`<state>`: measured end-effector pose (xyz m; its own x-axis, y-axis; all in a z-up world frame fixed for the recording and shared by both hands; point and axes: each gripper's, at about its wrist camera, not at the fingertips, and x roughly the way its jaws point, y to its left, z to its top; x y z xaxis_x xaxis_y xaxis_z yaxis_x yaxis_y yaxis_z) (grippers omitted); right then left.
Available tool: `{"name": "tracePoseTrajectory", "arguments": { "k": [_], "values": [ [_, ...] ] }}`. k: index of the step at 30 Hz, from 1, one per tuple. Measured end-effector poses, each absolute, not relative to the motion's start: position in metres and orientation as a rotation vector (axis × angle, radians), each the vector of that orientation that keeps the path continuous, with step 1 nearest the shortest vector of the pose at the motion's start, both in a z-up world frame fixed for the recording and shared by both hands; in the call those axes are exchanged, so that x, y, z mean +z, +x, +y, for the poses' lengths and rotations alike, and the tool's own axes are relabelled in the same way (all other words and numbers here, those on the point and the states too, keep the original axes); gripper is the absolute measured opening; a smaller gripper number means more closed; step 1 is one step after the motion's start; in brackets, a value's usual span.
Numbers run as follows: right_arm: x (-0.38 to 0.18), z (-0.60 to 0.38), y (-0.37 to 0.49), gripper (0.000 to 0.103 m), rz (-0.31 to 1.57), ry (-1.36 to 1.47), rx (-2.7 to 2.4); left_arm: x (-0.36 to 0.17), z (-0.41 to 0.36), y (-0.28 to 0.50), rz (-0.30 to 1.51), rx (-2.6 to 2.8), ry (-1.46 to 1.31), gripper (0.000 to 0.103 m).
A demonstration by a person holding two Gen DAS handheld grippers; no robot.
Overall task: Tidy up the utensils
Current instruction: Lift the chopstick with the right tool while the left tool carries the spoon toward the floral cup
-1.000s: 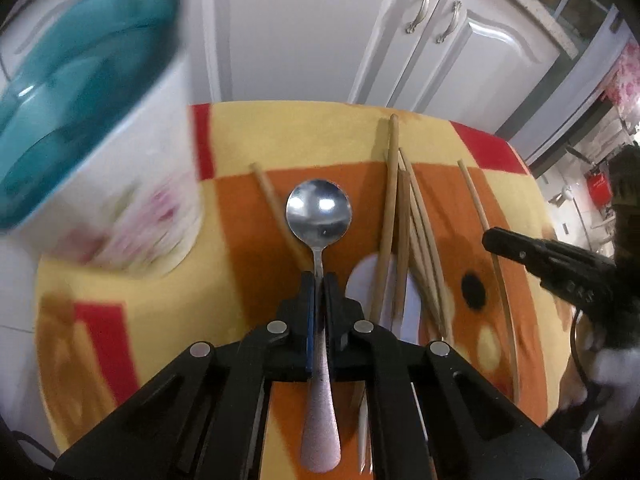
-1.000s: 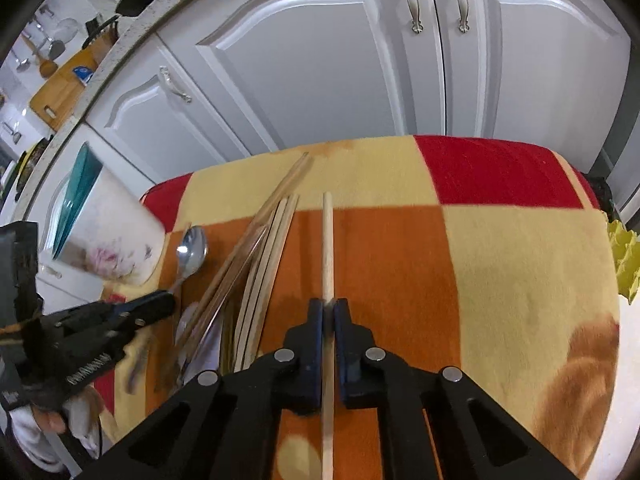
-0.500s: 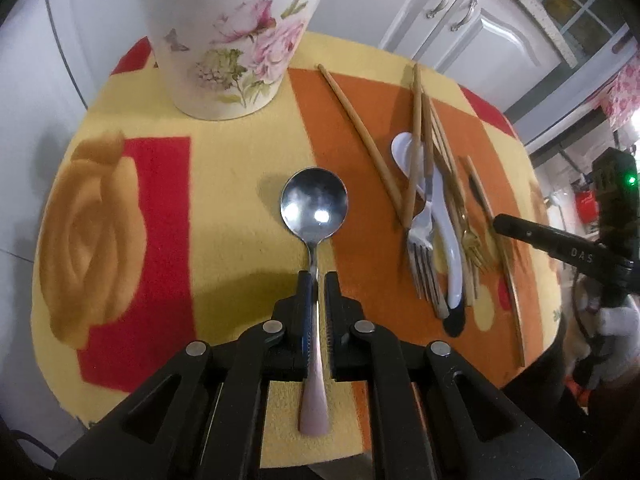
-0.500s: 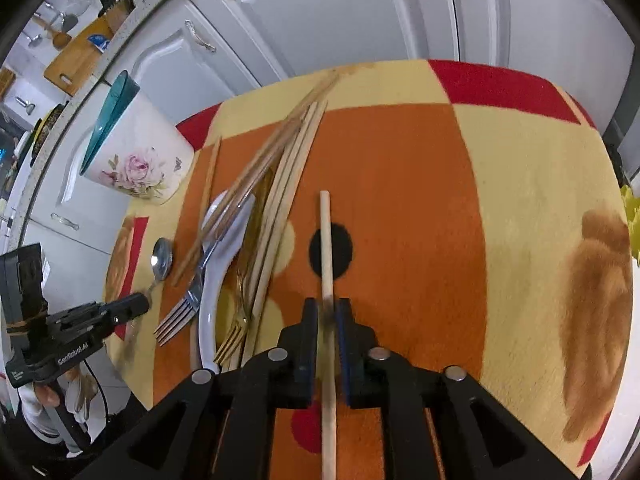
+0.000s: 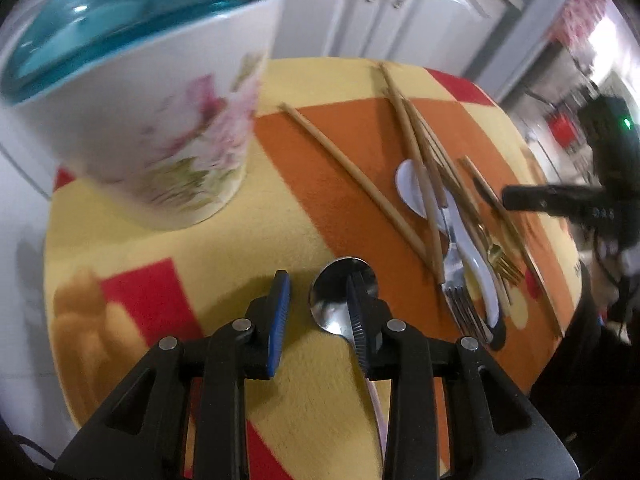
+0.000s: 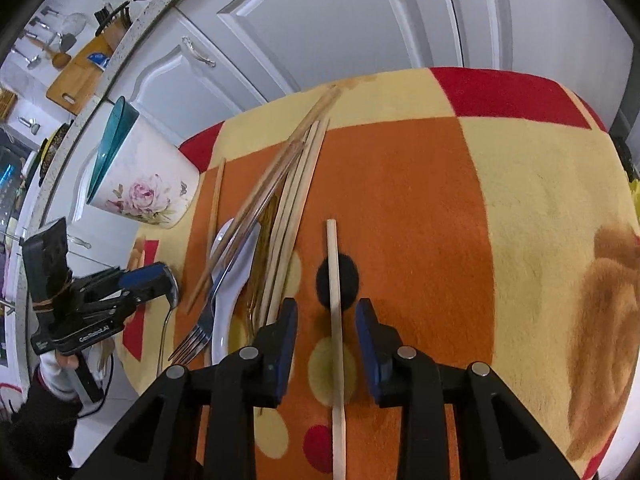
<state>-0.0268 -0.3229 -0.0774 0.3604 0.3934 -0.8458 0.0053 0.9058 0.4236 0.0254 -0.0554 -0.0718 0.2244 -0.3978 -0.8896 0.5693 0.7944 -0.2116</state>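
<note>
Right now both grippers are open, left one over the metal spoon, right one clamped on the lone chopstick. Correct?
Not quite. The right gripper is open too: in the right wrist view the lone chopstick lies on the cloth between its spread fingers, touching neither. The left gripper is open over the metal spoon, as you said.

Both tongs point(image 5: 318, 312) point(image 6: 326, 330) agape
</note>
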Motion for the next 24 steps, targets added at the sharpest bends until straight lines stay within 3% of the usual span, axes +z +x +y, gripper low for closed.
{"name": "tracePoseTrajectory", "arguments": {
  "k": [4, 6, 9, 12, 24],
  "values": [
    [-0.079, -0.314, -0.014, 0.028, 1.212, 0.327, 0.259, -0.071, -0.062, 0.025, 1.161, -0.704, 0.223, 0.025],
    [-0.082, -0.309, -0.008, 0.028, 1.229, 0.287, 0.254, -0.07, -0.067, 0.019, 1.145, -0.709, 0.284, 0.015],
    [-0.08, -0.296, 0.001, 0.012, 1.246, 0.185, 0.226, -0.067, -0.067, 0.014, 1.131, -0.676, 0.291, 0.008],
    [-0.081, -0.284, 0.008, 0.005, 1.244, 0.14, 0.25, -0.058, -0.053, 0.012, 1.134, -0.66, 0.189, 0.002],
    [-0.027, -0.296, -0.031, 0.005, 1.118, 0.233, 0.306, -0.027, -0.021, -0.018, 1.049, -0.558, -0.007, 0.001]
  ]
}}
